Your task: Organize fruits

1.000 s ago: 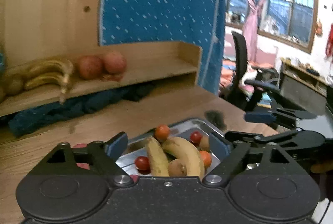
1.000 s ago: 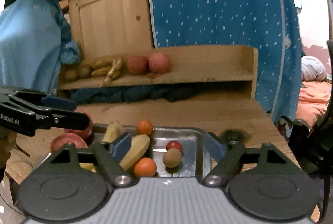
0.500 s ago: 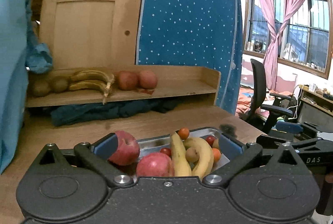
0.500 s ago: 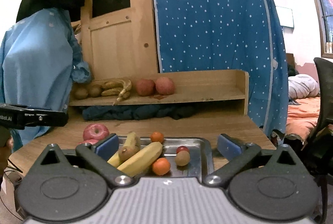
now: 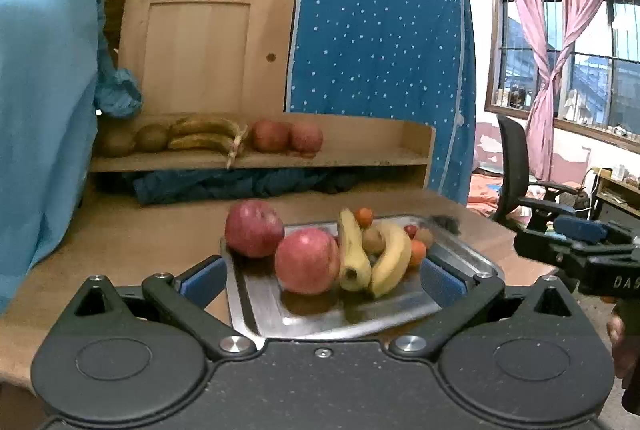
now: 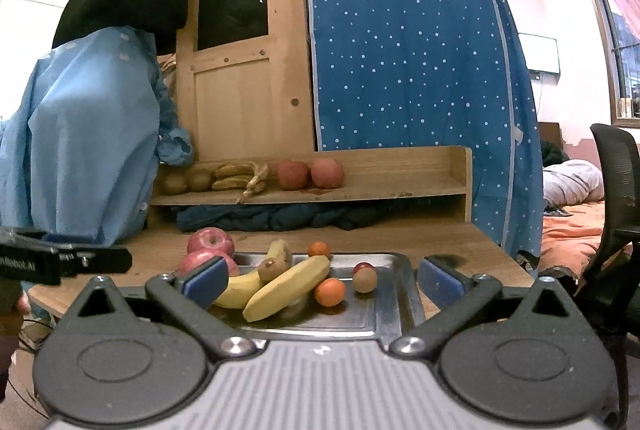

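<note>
From the left, the left gripper [image 5: 322, 276] gapes wide and empty before the steel tray [image 5: 460, 250] of fruit on the desk; only its view catches the window [image 5: 560, 42]. The right gripper [image 6: 322, 276], equally spread and empty, alone shows the bed [image 6: 572, 214].

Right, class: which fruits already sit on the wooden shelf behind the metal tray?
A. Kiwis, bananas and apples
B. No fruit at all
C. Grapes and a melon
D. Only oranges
A: the shelf holds two kiwis, a bunch of bananas and two apples in a row.
</note>
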Demonstrator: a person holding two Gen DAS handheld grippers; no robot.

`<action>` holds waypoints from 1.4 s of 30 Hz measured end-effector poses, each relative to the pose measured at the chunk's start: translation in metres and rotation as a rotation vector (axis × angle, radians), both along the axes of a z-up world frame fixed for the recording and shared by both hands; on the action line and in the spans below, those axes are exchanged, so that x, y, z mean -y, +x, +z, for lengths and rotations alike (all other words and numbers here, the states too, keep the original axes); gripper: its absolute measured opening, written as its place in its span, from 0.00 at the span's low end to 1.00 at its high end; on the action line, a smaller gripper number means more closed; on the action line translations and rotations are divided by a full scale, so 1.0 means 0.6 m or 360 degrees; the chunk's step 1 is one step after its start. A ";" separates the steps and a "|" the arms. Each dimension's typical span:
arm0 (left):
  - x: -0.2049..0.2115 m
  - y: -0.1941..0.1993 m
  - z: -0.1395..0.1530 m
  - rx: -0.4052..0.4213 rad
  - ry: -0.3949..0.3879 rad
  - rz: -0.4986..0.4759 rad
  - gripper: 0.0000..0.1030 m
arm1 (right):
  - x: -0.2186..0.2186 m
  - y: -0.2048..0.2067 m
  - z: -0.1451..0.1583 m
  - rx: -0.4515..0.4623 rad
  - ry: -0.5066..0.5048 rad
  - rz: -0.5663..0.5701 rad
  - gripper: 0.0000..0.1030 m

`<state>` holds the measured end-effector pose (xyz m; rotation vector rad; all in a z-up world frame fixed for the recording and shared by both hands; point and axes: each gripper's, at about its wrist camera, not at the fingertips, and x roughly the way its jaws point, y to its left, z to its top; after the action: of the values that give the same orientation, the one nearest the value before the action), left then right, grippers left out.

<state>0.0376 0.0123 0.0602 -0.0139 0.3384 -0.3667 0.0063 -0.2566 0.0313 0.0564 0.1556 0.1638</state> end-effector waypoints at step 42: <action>-0.002 -0.059 -0.081 0.0013 0.0021 0.0233 0.99 | -0.054 -0.062 -0.076 0.0030 0.0069 -0.0166 1.00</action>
<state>0.0025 0.0136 0.0114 -0.0240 0.3296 -0.2194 -0.0312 -0.2239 -0.0144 0.1058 0.1297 0.0636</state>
